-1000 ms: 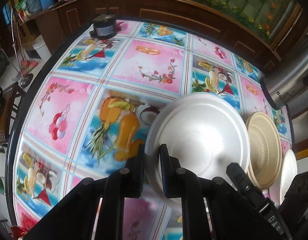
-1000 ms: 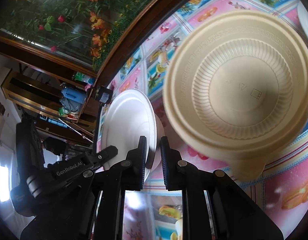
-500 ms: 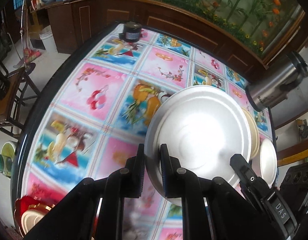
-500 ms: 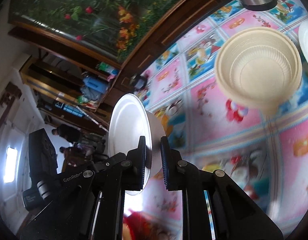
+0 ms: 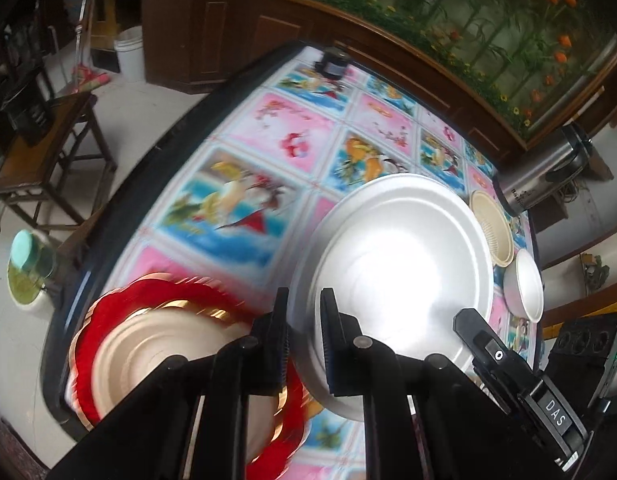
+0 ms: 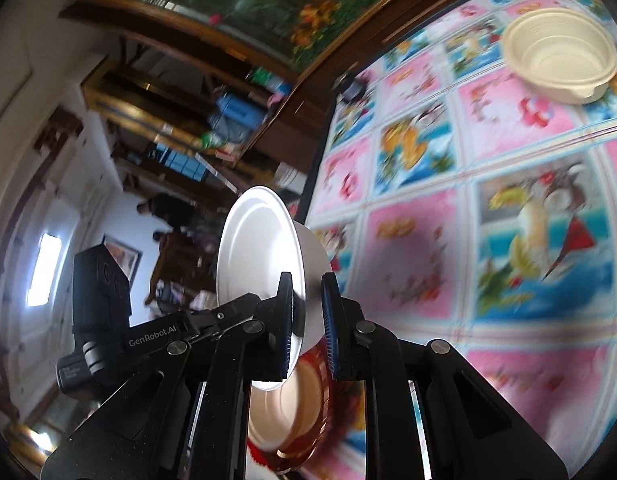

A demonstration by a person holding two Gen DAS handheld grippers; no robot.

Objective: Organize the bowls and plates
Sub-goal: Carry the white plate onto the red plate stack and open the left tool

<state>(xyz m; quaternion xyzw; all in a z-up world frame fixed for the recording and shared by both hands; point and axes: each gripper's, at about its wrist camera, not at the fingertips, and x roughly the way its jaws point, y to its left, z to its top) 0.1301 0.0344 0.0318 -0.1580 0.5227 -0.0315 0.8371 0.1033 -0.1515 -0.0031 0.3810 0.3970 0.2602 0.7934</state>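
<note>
White bowl (image 5: 392,280) sits pinched at its rim by both grippers. My left gripper (image 5: 304,340) has its jaws pressed on the rim at lower centre of the left wrist view; my right gripper (image 6: 306,316) clamps the same rim, one jaw inside the bowl and one outside, at lower centre of the right wrist view. I judge the two-sided hold is there to keep a wide, light bowl from swinging.

In the right wrist view the bowl is tipped nearly on edge and clear of the floral tablecloth (image 5: 268,140). Red-and-gold plate (image 5: 156,356) lies flat at the table's near edge, lower left of the left wrist view, directly under the bowl; my reading is that the bowl is headed onto it as a stack.

Beige ribbed bowl (image 5: 490,228) and small white bowl (image 5: 524,288) rest at right, beside the steel kettle (image 5: 544,180), not yet gathered.

Motion blur on plate; contact not confirmed.
</note>
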